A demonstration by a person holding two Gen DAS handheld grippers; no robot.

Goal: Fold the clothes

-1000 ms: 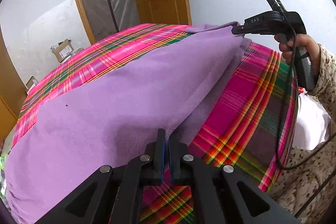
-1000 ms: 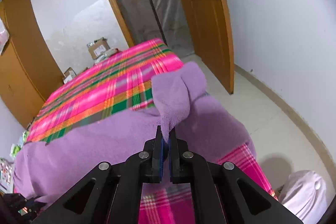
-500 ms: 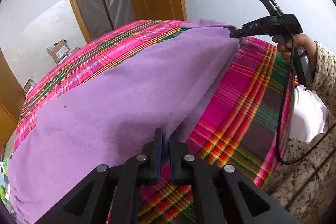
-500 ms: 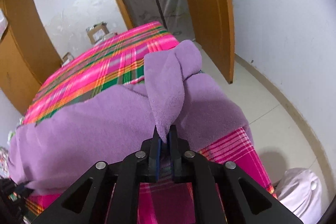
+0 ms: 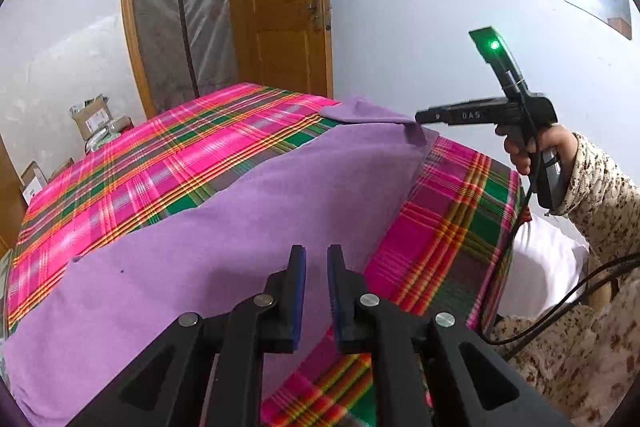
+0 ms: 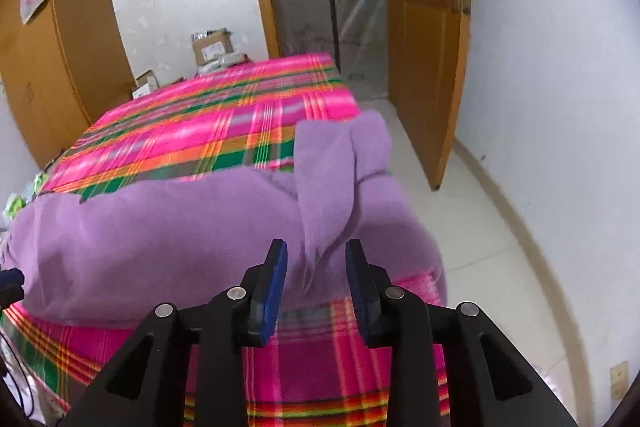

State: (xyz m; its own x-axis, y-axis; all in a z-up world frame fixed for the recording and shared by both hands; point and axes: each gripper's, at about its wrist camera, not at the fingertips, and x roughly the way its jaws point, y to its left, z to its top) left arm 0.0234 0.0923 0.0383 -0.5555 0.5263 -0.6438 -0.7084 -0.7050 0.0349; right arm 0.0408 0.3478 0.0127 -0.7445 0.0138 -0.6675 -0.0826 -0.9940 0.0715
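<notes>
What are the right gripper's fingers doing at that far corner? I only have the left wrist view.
Observer: The right gripper is opening. A flap of the purple garment sits between its fingers, and neither pad presses on it.
Operator: Is the flap lying flat?
Observer: No, it stands bunched, folded back over the garment's body.
Operator: What's beyond that bed edge?
Observer: Pale floor, running to the open wooden door.

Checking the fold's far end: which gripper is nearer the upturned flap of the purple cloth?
Right. The right gripper is opening just short of the flap; the left gripper, also opening, hovers over the cloth's opposite end.
</notes>
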